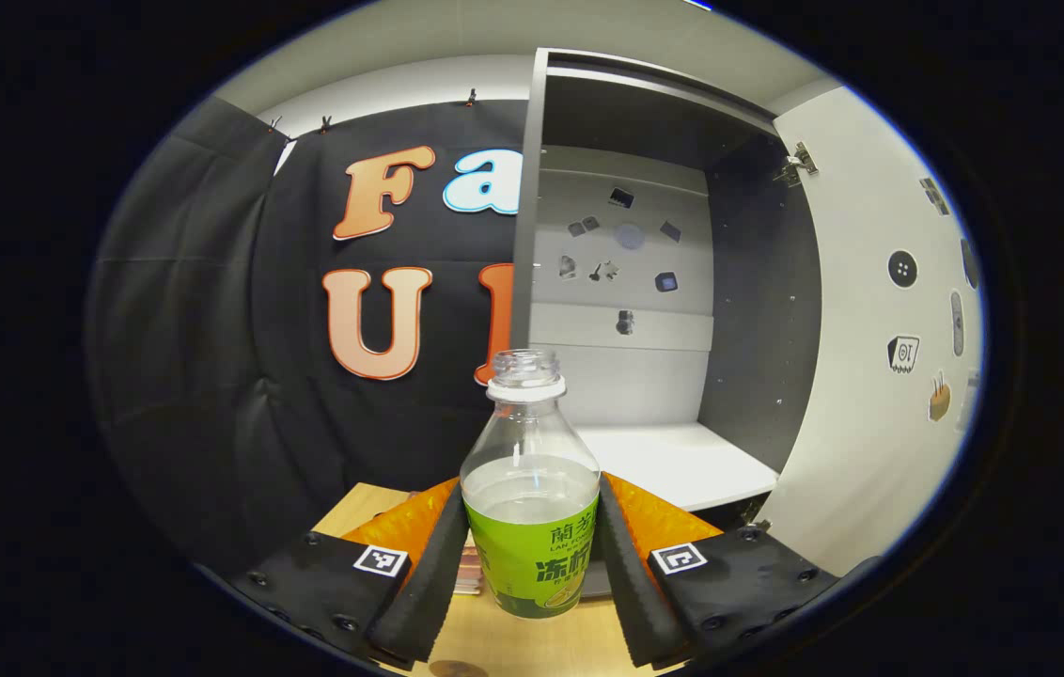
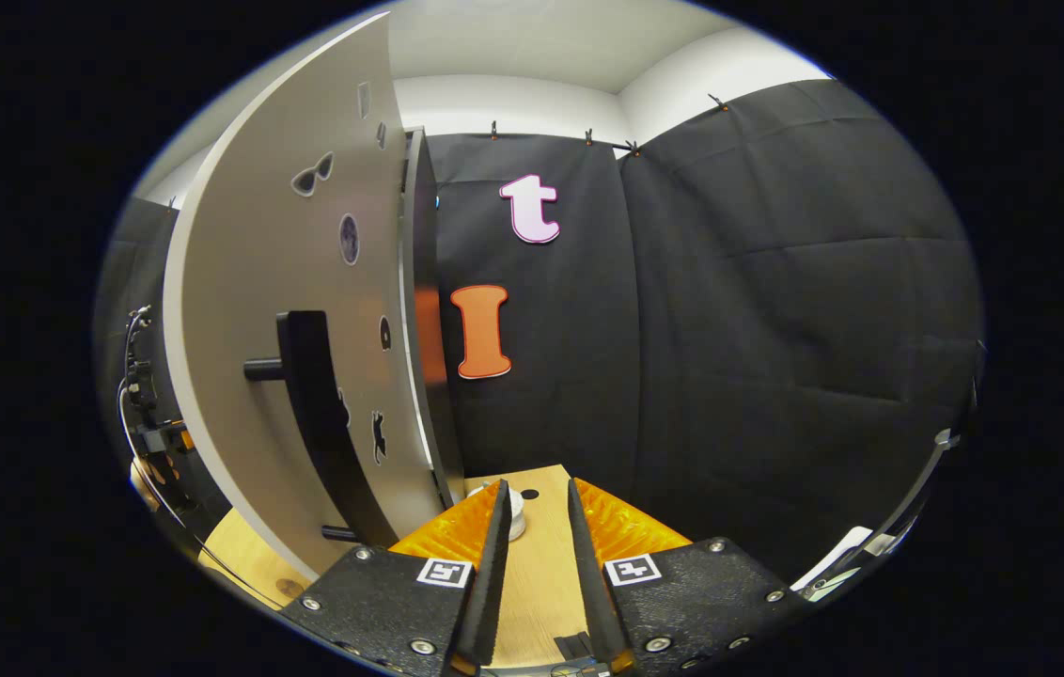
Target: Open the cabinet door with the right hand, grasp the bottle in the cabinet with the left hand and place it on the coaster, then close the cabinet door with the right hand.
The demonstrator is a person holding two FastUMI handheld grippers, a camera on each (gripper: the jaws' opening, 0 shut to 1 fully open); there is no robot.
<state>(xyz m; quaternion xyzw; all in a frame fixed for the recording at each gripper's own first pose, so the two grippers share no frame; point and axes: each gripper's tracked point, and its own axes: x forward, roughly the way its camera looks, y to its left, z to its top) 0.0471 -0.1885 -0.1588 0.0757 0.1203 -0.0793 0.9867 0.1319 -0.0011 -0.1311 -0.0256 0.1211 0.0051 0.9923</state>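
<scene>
A clear, capless bottle (image 1: 530,489) with a green label and some water stands upright between my left gripper's fingers (image 1: 429,564), which press on both its sides. My left gripper (image 1: 528,491) is shut on it, in front of the open cabinet (image 1: 758,310). A thin flat coaster (image 1: 469,570) shows at the bottle's base; whether the bottle rests on it I cannot tell. The cabinet's white shelf (image 1: 673,461) is bare. In the right gripper view the white door (image 2: 278,282) stands open at the left with its black handle (image 2: 316,414). My right gripper (image 2: 537,487) is open beside it, holding nothing.
The wooden table (image 1: 532,649) lies under both grippers. A small white round object (image 2: 516,506) and a dark spot (image 2: 529,494) sit on the wood just past the right fingertips. The open door (image 1: 870,376) carries stickers and stands to the right of the bottle. Cables (image 2: 142,414) hang at the far left.
</scene>
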